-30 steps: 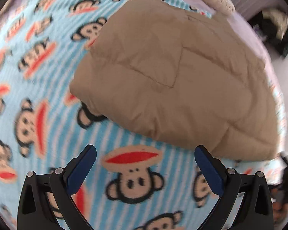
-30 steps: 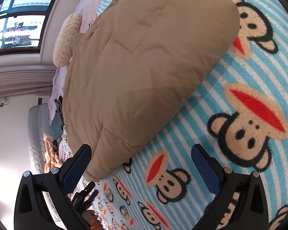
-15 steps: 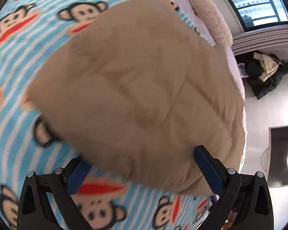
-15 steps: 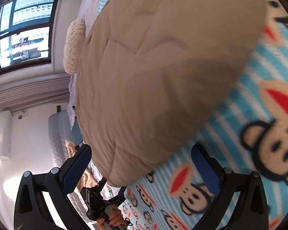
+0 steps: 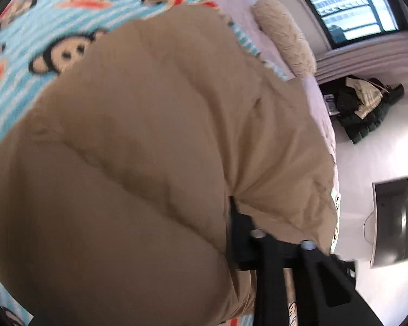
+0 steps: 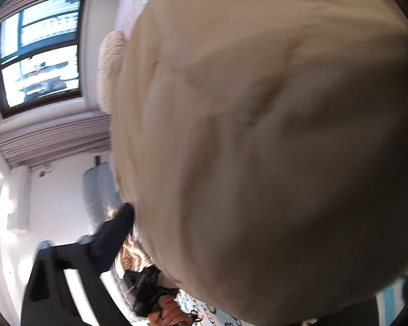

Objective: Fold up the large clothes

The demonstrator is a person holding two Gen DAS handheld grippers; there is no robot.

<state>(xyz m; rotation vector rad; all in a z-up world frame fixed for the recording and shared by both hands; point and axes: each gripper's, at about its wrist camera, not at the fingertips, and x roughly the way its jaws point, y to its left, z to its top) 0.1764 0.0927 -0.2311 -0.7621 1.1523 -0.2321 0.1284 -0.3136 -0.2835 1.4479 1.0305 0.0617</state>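
A puffy tan jacket lies on a blue striped monkey-print blanket and fills most of both views. My left gripper is closing on the jacket's near edge. One black finger shows, creases run out from it, and the other finger is under the fabric. In the right wrist view the jacket is blurred and very close. My right gripper is closing with the jacket between its jaws. Its one visible finger lies against the jacket's side and the other is hidden.
A cream knitted pillow lies at the head of the bed under a window. Dark clothes are heaped on the white floor beside a monitor. A person's hand shows below the jacket.
Both grippers have moved forward from the blanket onto the jacket's near edge. Their jaws, wide apart before, have narrowed with fabric between them. The jacket now fills both views.
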